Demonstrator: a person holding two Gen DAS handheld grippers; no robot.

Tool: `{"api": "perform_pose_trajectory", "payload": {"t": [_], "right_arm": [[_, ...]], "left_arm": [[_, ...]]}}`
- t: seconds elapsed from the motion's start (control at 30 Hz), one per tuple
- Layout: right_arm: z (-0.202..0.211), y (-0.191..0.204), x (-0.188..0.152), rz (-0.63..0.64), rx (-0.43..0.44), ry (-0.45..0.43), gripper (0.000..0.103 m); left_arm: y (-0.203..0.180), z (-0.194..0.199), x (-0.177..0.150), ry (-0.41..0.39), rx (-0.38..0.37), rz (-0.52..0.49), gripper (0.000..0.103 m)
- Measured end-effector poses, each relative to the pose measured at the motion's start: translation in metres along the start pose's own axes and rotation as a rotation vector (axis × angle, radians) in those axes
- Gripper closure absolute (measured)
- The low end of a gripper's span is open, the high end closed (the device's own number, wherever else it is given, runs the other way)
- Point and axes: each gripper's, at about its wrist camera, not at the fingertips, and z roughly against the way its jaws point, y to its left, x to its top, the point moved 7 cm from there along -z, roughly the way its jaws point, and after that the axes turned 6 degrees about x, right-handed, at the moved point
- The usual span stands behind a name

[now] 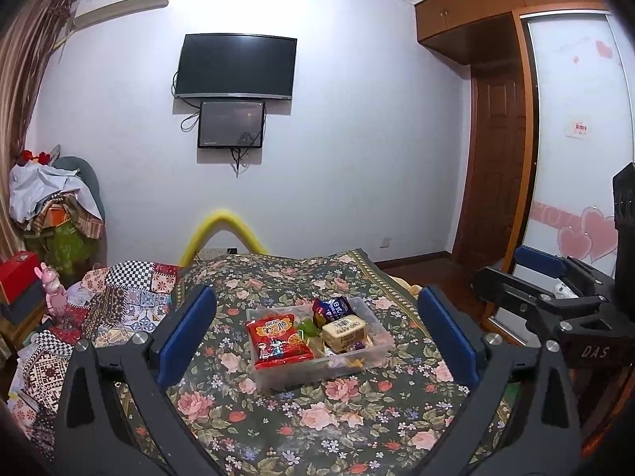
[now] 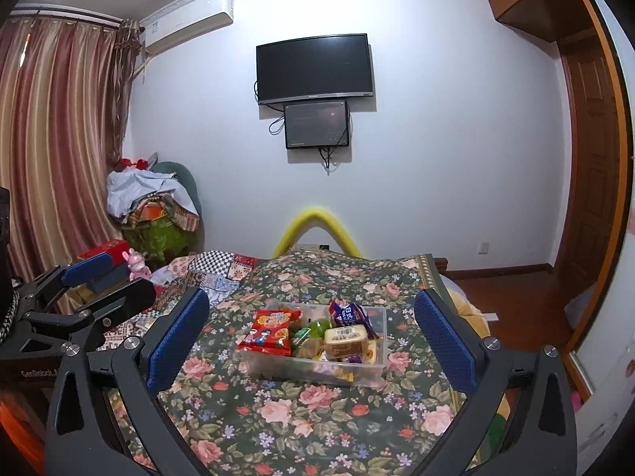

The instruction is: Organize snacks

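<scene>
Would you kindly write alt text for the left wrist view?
A clear plastic bin of snack packets, a red packet leaning at its left, sits on a floral bedspread between the open left tool.

Left gripper (image 1: 317,329), right gripper (image 2: 311,329): black frames, blue textured pads (image 1: 186,335), silver screws, white lettering.

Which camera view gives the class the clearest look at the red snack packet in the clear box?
The left wrist view. There the red snack packet faces the camera nearly flat, its whole printed front visible at the clear box's left end. The right wrist view shows the same packet more foreshortened, leaning over the box's left rim.
</scene>
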Motion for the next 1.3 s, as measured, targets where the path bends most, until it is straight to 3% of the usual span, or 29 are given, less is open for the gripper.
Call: {"api": "perform_pose_trajectory", "payload": {"t": [1.3], "right_arm": [[0.004, 0.002, 0.006, 0.002, -0.007, -0.009, 0.000]], "left_arm": [[-0.006, 0.003, -0.001, 0.006, -0.030, 0.003, 0.000]]}}
